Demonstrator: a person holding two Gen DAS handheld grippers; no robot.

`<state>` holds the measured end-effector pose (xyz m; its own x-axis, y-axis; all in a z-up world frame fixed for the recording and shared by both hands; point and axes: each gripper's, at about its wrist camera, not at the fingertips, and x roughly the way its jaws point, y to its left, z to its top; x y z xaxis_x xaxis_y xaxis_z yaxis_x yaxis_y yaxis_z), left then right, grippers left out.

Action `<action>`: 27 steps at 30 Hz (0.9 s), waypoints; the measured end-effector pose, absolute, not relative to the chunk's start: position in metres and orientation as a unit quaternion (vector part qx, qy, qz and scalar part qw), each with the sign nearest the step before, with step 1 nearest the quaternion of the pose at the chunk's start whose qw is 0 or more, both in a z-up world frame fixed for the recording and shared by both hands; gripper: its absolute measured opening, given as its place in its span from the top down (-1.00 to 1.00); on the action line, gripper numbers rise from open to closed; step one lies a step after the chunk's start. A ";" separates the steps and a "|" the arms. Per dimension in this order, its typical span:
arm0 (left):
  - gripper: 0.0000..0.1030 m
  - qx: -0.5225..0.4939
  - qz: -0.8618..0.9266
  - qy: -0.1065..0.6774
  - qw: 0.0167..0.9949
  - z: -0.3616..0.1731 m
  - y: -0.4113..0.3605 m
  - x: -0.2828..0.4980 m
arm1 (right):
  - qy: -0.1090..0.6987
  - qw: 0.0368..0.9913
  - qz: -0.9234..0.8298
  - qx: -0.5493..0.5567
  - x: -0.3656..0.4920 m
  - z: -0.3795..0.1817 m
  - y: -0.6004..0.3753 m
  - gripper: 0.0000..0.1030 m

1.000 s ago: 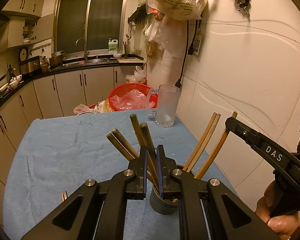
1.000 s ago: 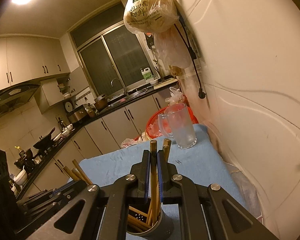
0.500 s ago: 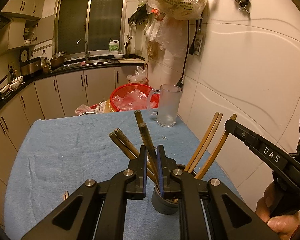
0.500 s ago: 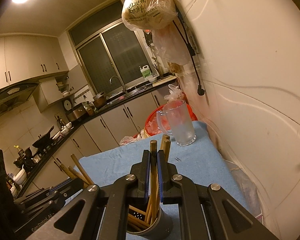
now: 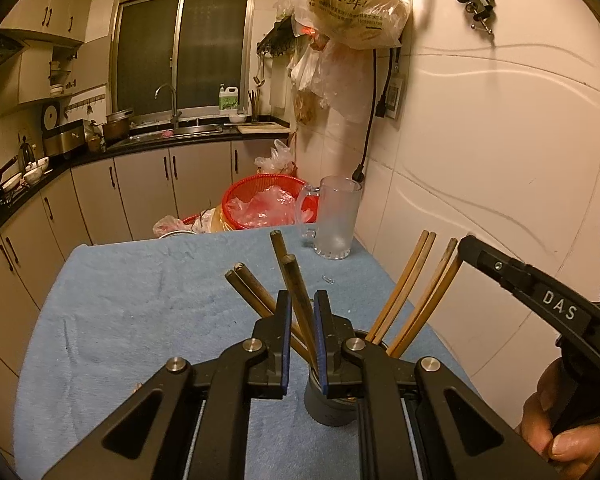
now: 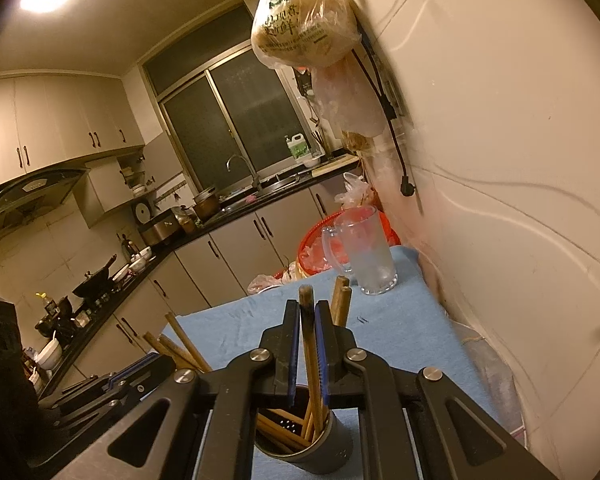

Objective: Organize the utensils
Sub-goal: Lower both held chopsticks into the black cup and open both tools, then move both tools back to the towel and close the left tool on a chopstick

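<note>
Both pairs of jaws nearly shut, each apparently pinching a chopstick standing in the holder on the bench; best lowered straight, released gently.

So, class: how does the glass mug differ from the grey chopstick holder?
The glass mug is clear, has a handle and holds no utensils; the grey holder is opaque, has no handle and is full of chopsticks. Both stand upright on the blue cloth.

My left gripper is matte black with blue pads and silver screws; right of it, my right gripper bears white "DAS" lettering above my hand.
</note>
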<state>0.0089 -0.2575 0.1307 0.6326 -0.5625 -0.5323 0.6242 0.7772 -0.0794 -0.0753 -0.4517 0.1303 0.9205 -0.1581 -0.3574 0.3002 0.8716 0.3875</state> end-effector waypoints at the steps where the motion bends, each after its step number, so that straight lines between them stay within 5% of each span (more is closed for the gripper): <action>1: 0.80 0.056 -0.329 0.273 0.902 0.132 -0.256 0.008 | 0.156 0.955 -0.121 0.222 -0.078 0.132 -0.451 0.82; 6: 0.72 0.052 -0.331 0.266 0.904 0.140 -0.248 0.000 | 0.144 0.957 -0.123 0.221 -0.091 0.142 -0.447 0.79; 14: 0.21 0.032 -0.326 0.255 0.910 0.152 -0.211 -0.016 | 0.131 0.960 -0.129 0.209 -0.116 0.159 -0.428 0.67; 21: 0.21 0.006 -0.269 0.284 0.920 0.126 -0.128 -0.015 | 0.136 0.966 -0.105 0.193 -0.136 0.159 -0.396 0.28; 27: 0.21 -0.056 -0.213 0.413 0.884 0.059 -0.050 0.031 | 0.178 0.972 -0.039 0.151 -0.128 0.138 -0.345 0.28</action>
